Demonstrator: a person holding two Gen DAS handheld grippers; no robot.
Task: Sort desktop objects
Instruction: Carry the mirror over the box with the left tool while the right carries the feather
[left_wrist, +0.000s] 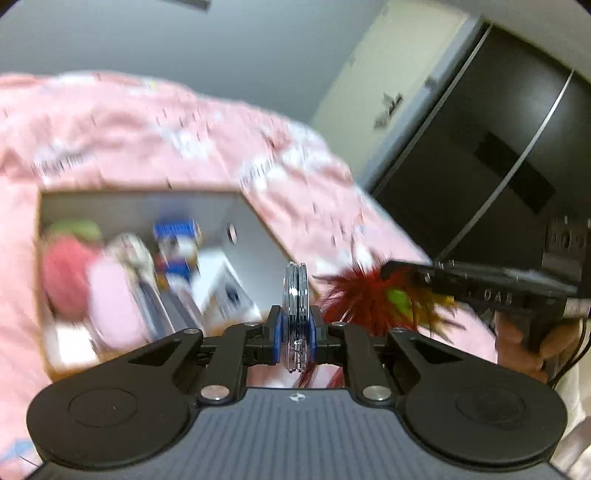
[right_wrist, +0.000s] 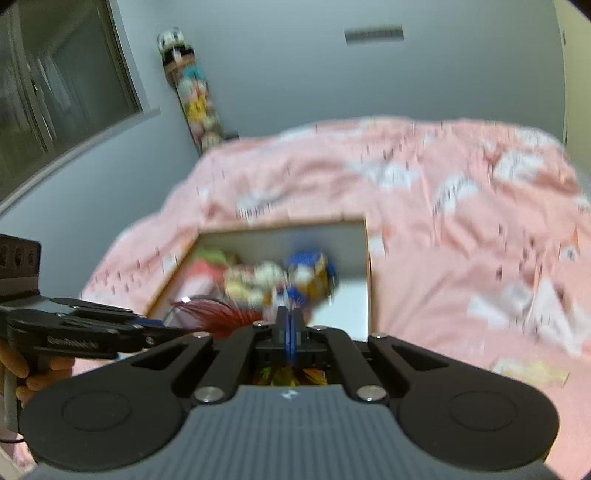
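A pink quilt (right_wrist: 443, 206) with white patches covers the bed and fills most of both my views. On it sits an open cardboard box (right_wrist: 364, 225), pale inside. The box holds a blurred heap of toys (right_wrist: 266, 280): something red with a green top (left_wrist: 68, 269) at the left end as my left camera sees it, a pale pink piece (left_wrist: 114, 299) beside it, a blue-and-yellow figure (left_wrist: 177, 247) near the middle, and a white carton (left_wrist: 225, 291) toward the near right corner.

My left claw (left_wrist: 296, 314) is clenched on a pair of flat metal discs (left_wrist: 295, 291), which stand on edge between the blue pads (left_wrist: 277, 328), above the near edge of the box.

My right claw (right_wrist: 290, 332) is squeezed fully together, blue pads meeting. Whether it pinches anything there I cannot tell. A feather toy (left_wrist: 369, 299), red with a green and yellow core, fans out just beneath this claw, over the quilt beside the box; bright colours show under its fingers in its own view.

A hand (left_wrist: 524, 339) grips the right claw's handle, and another hand (right_wrist: 22, 369) grips the left one.
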